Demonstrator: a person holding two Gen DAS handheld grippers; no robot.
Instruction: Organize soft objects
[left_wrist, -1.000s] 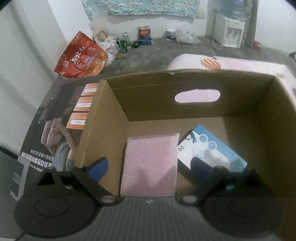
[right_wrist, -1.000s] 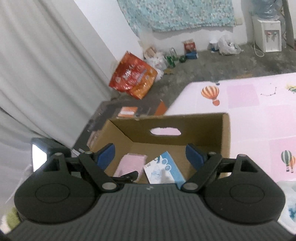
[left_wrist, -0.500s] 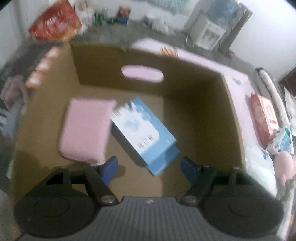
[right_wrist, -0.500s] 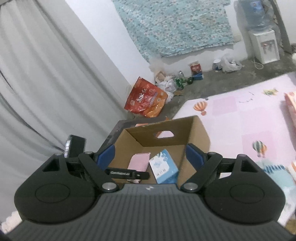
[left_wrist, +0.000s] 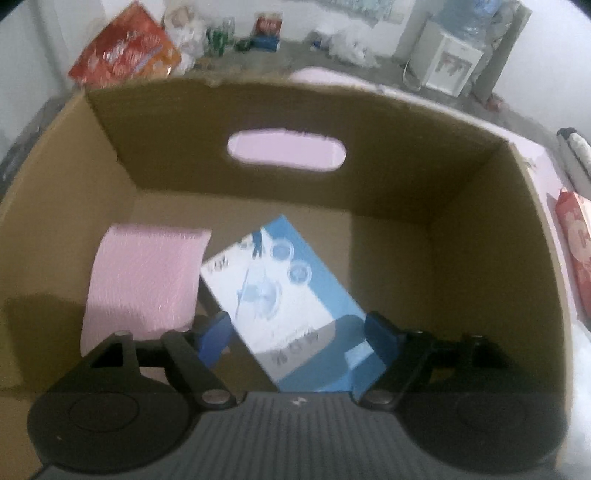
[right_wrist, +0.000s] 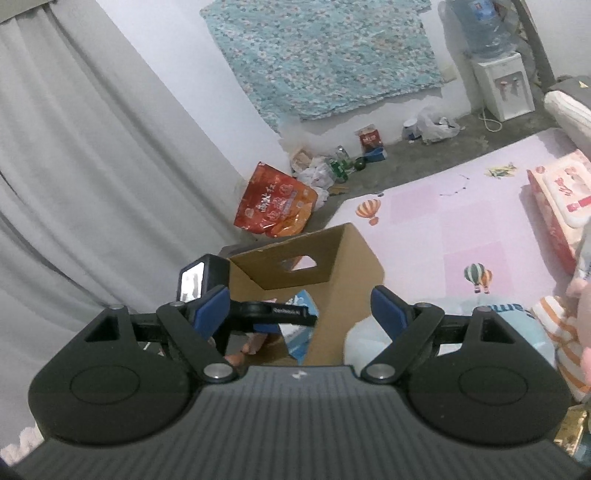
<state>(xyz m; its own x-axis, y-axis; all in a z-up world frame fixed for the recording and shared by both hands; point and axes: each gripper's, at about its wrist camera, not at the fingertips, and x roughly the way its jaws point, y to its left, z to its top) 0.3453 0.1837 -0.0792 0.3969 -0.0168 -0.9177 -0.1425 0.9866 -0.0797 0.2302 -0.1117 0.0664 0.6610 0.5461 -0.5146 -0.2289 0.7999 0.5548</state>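
Jaws first: the left gripper (left_wrist: 297, 338) is down inside the cardboard box (left_wrist: 461, 206), its blue pads spreading apart and pressing on nothing, though the near end of the blue-and-white packet (left_wrist: 280, 295) lies between them. The right gripper (right_wrist: 299, 308) hangs back from the box with its jaws wide and nothing in them.

On the box floor, the pink foam pad (left_wrist: 144, 277) lies flat at the left, and the blue-and-white packet sits slanted beside it, its corner touching or just overlapping the pad's edge; which, I cannot tell. The far wall has an oval handle hole (left_wrist: 286, 151), pink showing through it.

From the right gripper's view, the box (right_wrist: 343, 273) stands at the edge of a pink play mat (right_wrist: 443, 221) printed with balloons. A striped soft toy (right_wrist: 561, 325) lies on the mat at the right, well apart from the box, with a pink-and-red pack (right_wrist: 561, 192) beyond it.

Farther off, a red snack bag (right_wrist: 273, 210) leans by the grey curtain (right_wrist: 92, 166), and a water dispenser (right_wrist: 502, 85) stands against the wall.
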